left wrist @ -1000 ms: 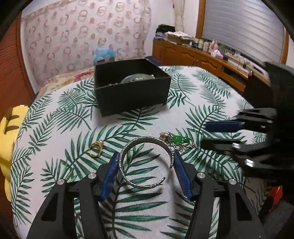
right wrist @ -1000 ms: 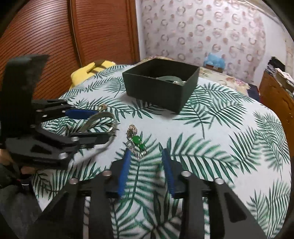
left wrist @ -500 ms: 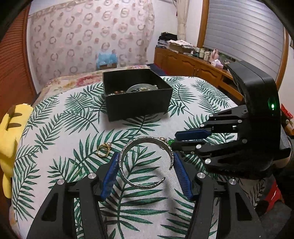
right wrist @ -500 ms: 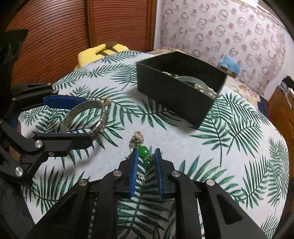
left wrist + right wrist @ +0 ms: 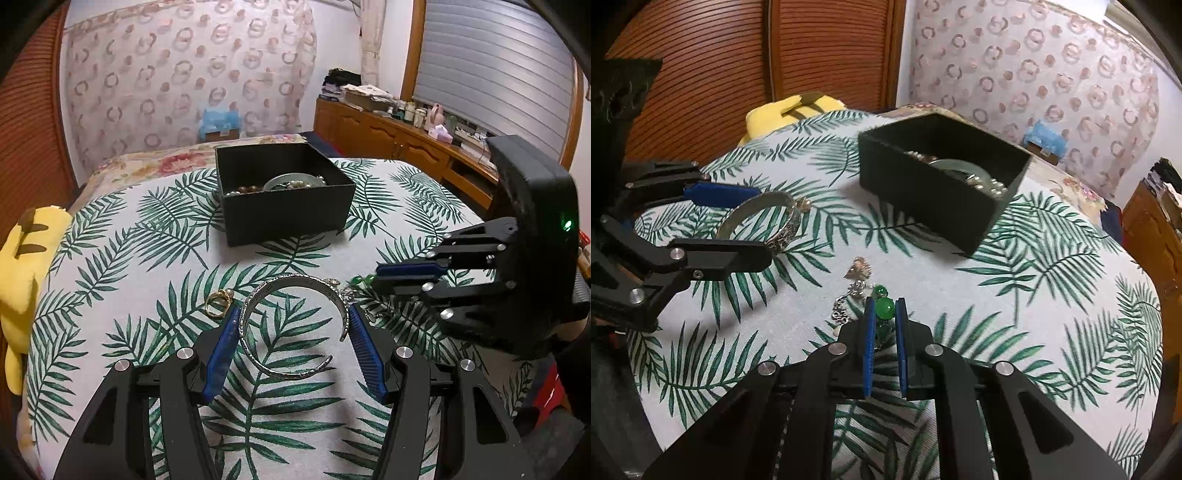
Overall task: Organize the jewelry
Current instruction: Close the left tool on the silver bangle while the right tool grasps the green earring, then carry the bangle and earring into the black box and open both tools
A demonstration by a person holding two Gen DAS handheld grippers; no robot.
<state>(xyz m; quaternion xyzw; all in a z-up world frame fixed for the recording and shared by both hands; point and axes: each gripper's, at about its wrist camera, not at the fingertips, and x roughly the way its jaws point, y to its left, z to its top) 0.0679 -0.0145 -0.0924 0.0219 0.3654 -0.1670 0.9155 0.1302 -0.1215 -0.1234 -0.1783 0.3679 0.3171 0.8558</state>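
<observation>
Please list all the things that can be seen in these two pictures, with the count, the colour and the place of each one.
Open black square box: one, black, far middle of the cloth, beads and a pale bangle inside.
Silver open cuff bracelet: one, silver, between the left gripper's pads.
Green bead pendant on a silver chain: one, green and silver, between the right gripper's pads.
Small gold ring: one, gold, left of the cuff.
Leaf-print cloth: one, white and green, under everything.
Yellow plush toy: one, yellow, left edge.
Wooden cabinet: one, brown, far right.
Left gripper: one, black with blue pads, closed on the cuff.
Right gripper: one, same colours, just closed on the pendant.
</observation>
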